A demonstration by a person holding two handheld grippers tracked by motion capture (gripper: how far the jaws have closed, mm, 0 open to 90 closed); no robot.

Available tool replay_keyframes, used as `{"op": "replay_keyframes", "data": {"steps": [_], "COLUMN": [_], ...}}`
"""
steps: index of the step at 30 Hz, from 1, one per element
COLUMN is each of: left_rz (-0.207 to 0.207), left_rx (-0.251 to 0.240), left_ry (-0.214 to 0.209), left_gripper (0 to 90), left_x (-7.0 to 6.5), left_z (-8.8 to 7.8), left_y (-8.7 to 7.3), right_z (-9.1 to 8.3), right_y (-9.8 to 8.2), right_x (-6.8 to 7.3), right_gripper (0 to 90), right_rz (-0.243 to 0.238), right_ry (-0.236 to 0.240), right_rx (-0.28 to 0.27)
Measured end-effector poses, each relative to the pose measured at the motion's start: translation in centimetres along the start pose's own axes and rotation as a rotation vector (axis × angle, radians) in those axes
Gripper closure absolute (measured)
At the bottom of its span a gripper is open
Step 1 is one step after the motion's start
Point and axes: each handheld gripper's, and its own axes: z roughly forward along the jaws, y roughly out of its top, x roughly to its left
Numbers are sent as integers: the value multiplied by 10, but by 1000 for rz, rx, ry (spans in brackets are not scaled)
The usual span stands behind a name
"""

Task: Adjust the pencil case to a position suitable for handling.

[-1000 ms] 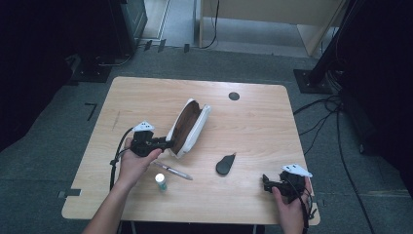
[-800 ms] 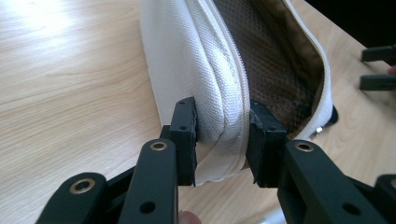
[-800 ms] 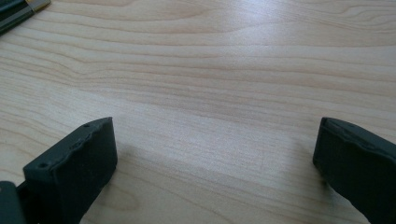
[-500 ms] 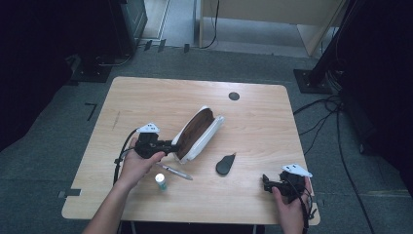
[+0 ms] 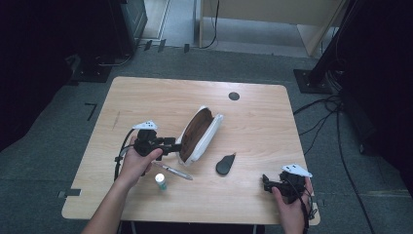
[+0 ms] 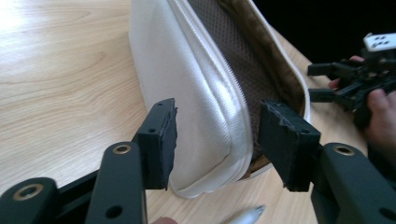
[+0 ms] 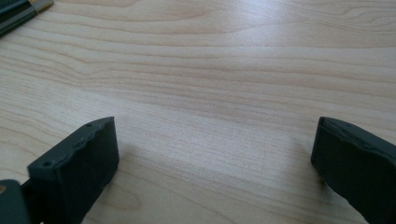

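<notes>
Pouch at the table's centre, white outside and brown inside, lies with its mouth gaping toward the left, its near end between the jaws of your left gripper. Those jaws have just been opening, and the left gripper view shows a gap on either side of the pouch's rim: the pads no longer press it, so the case is released and rests on the table on its own. It sits slanted from near-left to far-right, probably so that the small things beside it can go in through the open zip. Those things wait close by: a pen just near of the pouch, a small white-capped bottle nearer still, and a dark teardrop-shaped item to the right.

Your right gripper hangs at the near right edge, well apart from all of this, jaws wide and holding nothing, likely kept ready for the first pick-up.

The high view gives the whole layout and both hands. The left gripper view adds what it cannot: the mesh lining, the zip edge, and the clear space between pads and fabric. The right gripper view shows bare wood grain between the parted jaws.
</notes>
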Motion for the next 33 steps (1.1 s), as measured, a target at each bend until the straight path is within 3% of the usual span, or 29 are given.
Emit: {"op": "replay_keyframes", "data": {"steps": [1,4,7,10,11,12,13,18,22,25,27,29,33], "left_rz": [0,9,-5,-39,-46,-58,-58,-74,-71,-71,-81,-88,-88], "left_rx": [0,-16,-53,-100,-111,-137,-137,-155,-158,-161,-167,-172,-155], "left_ry": [0,16,65,96,114,146,146,219,281,297,317,339,394], "left_gripper": [446,419,350,315,283,272,257,204,173,167,158,157,154], "left_x": [0,0,2,7,8,10,10,13,14,15,15,15,18], "left_z": [0,-5,-14,-28,-32,-40,-40,-57,-70,-76,-80,-84,-87], "left_y": [0,-1,-2,-6,-7,-12,-12,-22,-30,-34,-40,-47,-60], "right_z": [0,-4,-5,-11,-17,-19,-19,-25,-26,-26,-26,-27,-26], "right_y": [0,-2,-3,2,8,11,11,30,47,54,64,67,82], "right_x": [0,4,9,16,25,30,30,56,75,83,96,100,114], "right_gripper": [26,183,225,337,369,374,374,397,399,399,430,431,431], "right_rz": [0,14,18,24,17,3,3,-62,-74,-84,-94,-94,-87], "right_ry": [0,-13,-9,56,119,133,133,138,160,162,135,133,172], "right_rx": [0,-35,-45,-2,-4,-10,-10,-54,-81,-89,-111,-117,-128]}}
